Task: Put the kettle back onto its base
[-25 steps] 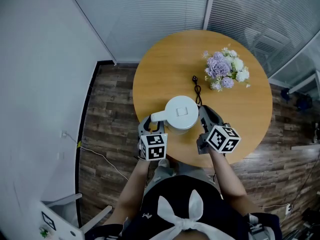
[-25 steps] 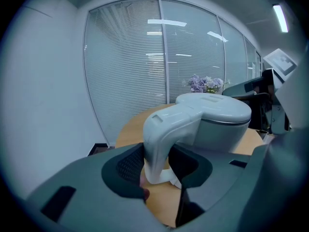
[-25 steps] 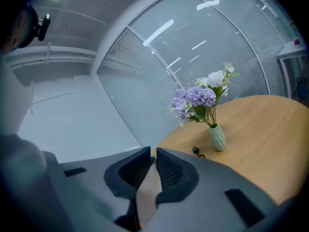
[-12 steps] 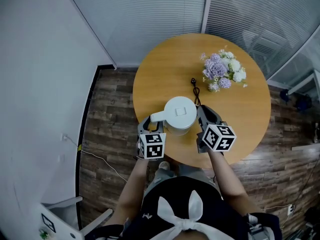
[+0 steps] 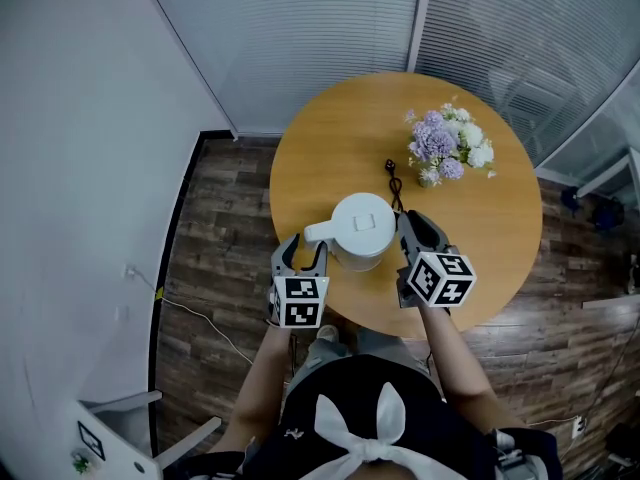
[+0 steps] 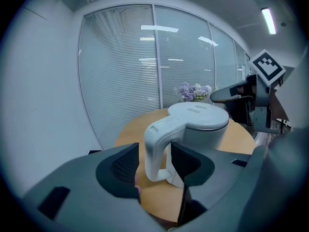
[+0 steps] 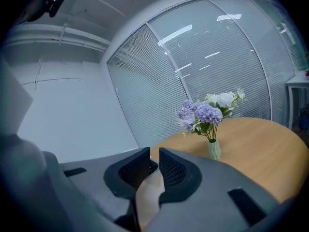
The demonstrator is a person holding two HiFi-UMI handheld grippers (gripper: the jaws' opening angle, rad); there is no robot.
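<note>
A white kettle [image 5: 360, 228] stands upright near the front edge of the round wooden table [image 5: 330, 138]. Its handle [image 5: 318, 233] points left toward my left gripper [image 5: 303, 251]. In the left gripper view the handle [image 6: 157, 149] sits between the opening jaws of that gripper [image 6: 154, 163], with a gap on each side and neither pad pressing on it. My right gripper [image 5: 413, 226] hovers just right of the kettle. Its jaws [image 7: 154, 168] stand close together with nothing between them. The kettle hides whatever it stands on.
A black cord [image 5: 393, 180] runs across the table behind the kettle. A small vase of purple and white flowers [image 5: 448, 146] stands at the back right. Glass walls with blinds lie beyond the table, and dark wooden floor surrounds it.
The left gripper's jaws have spread wider off the kettle's handle, and the gripper has drawn back slightly toward me. The kettle has stayed in place and the right gripper has barely moved.
</note>
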